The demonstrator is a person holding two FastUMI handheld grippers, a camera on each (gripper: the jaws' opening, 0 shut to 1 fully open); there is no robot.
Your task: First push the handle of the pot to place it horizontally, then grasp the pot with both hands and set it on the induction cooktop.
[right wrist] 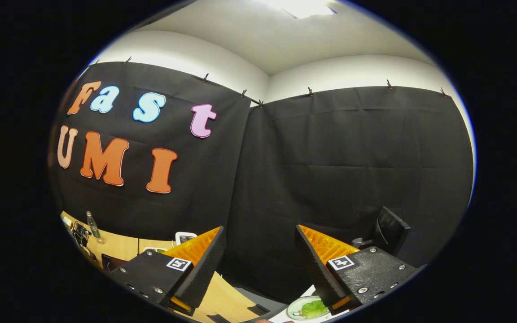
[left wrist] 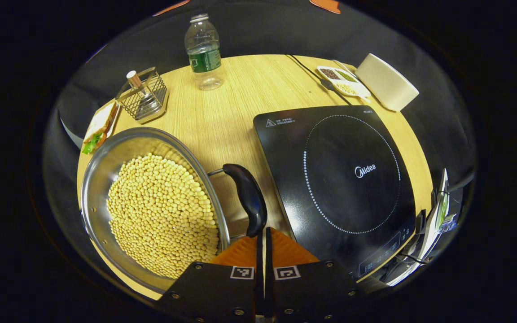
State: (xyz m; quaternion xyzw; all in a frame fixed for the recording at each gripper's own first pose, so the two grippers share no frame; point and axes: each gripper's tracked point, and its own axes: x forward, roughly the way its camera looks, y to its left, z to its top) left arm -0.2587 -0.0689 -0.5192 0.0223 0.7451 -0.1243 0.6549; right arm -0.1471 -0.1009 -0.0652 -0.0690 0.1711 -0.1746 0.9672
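in the left gripper view, a round stainless steel pot (left wrist: 151,202) full of pale yellow beans sits on the light wooden tabletop (left wrist: 222,112) at about eight o'clock, just beside the flat black induction cooktop (left wrist: 343,179) at three o'clock. the pot's black curved handle (left wrist: 248,197) lies between them. the left gripper (left wrist: 264,244) has its fingers pressed together, holding nothing, tips at the handle's near end, likely closed to push rather than grasp. the right gripper (right wrist: 258,260) points up at the booth wall, fingers wide apart and empty, seemingly waiting.

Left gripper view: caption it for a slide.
Left gripper, shut, meets the handle of the bean-filled pot beside the induction cooktop.
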